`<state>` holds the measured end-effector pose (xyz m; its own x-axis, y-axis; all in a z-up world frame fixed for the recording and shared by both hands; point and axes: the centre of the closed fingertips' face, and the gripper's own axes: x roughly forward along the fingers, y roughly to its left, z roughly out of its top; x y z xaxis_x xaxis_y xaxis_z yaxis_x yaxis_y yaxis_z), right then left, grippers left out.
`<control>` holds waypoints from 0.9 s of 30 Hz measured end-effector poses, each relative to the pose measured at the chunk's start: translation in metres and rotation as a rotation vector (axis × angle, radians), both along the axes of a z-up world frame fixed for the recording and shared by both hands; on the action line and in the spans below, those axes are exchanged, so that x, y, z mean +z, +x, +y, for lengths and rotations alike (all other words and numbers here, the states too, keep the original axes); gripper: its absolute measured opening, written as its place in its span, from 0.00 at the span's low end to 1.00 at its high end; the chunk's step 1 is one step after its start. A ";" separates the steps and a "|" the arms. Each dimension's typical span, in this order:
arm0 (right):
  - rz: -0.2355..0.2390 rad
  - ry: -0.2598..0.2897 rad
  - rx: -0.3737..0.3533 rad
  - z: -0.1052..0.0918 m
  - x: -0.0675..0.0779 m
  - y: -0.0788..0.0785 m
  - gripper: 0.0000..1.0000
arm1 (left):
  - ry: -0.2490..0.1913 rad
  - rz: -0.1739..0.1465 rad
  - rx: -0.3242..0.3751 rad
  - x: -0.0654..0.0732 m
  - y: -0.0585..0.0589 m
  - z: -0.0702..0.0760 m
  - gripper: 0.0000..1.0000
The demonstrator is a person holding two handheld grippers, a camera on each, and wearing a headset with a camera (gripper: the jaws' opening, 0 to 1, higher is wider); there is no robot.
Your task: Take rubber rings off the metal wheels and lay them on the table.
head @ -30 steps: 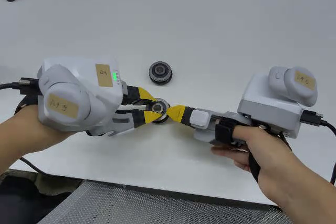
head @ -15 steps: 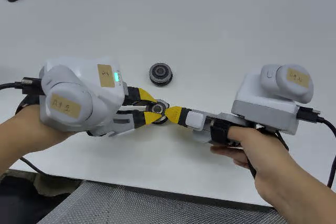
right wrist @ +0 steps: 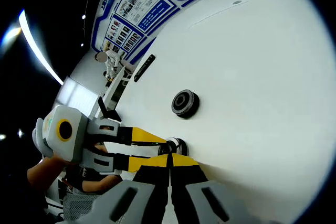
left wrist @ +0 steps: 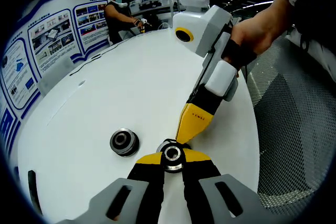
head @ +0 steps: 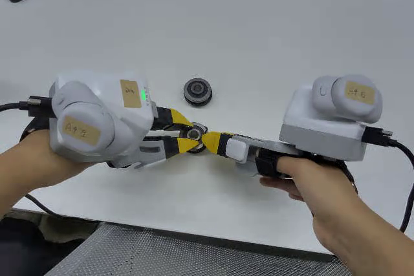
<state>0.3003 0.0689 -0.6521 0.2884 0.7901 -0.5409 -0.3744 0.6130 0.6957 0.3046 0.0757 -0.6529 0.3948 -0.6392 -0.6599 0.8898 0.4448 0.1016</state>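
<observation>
Yellow-tipped jaws of the left gripper [head: 185, 133] are clamped on a small metal wheel [left wrist: 172, 155] over the white table [head: 278, 37]. The right gripper [head: 211, 140], jaws pressed together, touches that wheel's rim; any grip on the rubber ring cannot be told. A second wheel [head: 197, 90] lies nearby. Since a second ago the right gripper has advanced leftward to the wheel.

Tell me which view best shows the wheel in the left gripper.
The left gripper view: the clamped wheel sits close and face-on. In the head view the wheel is small between yellow jaw tips; in the right gripper view the wheel is partly hidden behind jaws.
</observation>
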 end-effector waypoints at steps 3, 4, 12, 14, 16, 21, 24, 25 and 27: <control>-0.010 -0.008 0.010 0.000 -0.001 0.001 0.01 | 0.001 -0.001 -0.001 0.000 0.000 0.000 0.12; -0.022 -0.012 0.017 0.001 -0.001 0.001 0.01 | 0.001 -0.001 -0.001 -0.001 0.001 0.000 0.12; -0.067 -0.042 0.040 0.003 0.001 0.001 0.01 | 0.001 -0.002 0.001 -0.001 0.001 0.000 0.12; -0.076 -0.047 0.049 0.004 0.001 0.002 0.01 | 0.001 -0.003 0.004 -0.001 0.001 0.000 0.12; -0.078 -0.046 0.053 0.005 0.001 0.002 0.01 | 0.000 -0.003 0.005 -0.001 0.001 0.000 0.12; -0.148 -0.107 0.103 0.006 0.001 0.007 0.01 | 0.007 -0.007 0.001 0.000 0.001 -0.001 0.12; -0.111 -0.070 0.076 0.008 0.002 0.006 0.01 | 0.009 -0.005 -0.002 0.000 0.001 -0.001 0.12; -0.115 -0.071 0.077 0.007 0.002 0.006 0.01 | 0.008 -0.005 -0.002 0.000 0.001 -0.001 0.12; -0.113 -0.066 0.075 0.007 0.003 0.005 0.01 | 0.007 -0.005 0.000 0.000 0.001 0.000 0.12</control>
